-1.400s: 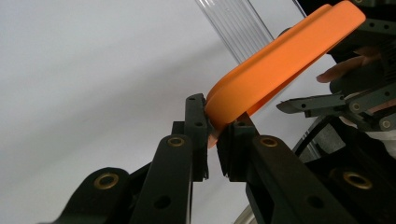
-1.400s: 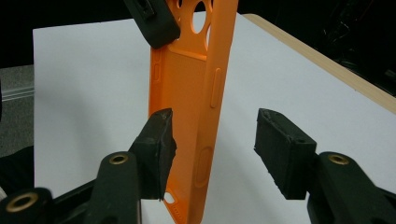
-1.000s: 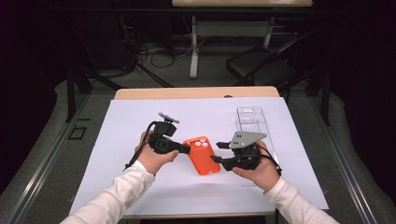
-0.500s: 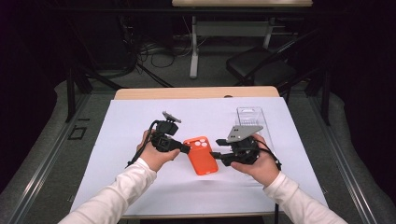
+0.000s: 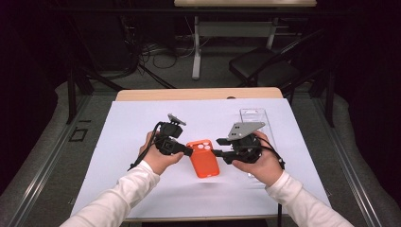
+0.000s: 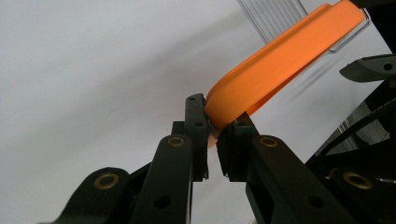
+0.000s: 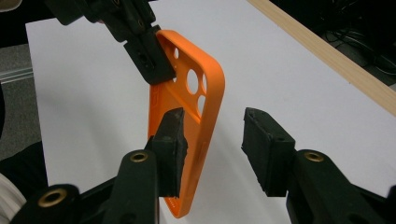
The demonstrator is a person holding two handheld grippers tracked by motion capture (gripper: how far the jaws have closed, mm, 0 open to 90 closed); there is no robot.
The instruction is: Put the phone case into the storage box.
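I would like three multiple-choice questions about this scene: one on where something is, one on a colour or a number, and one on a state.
1. Where is the clear plastic box?
A. on the white sheet behind the right tongs
B. on the floor
C. in the left tongs

2. What colour is the phone case?
A. blue
B. orange
C. green

3. How do the left tongs stand?
A. wide open, nothing between them
B. lying on the chair
C. shut on the phone case's edge

Answers:
1 A: the clear plastic box lies on the white sheet just beyond the right tongs.
2 B: the phone case is orange, with round camera holes.
3 C: in the left gripper view the left tongs pinch the case's rim; the right tongs' jaws have just been closing, and one pad is still apart from the case.
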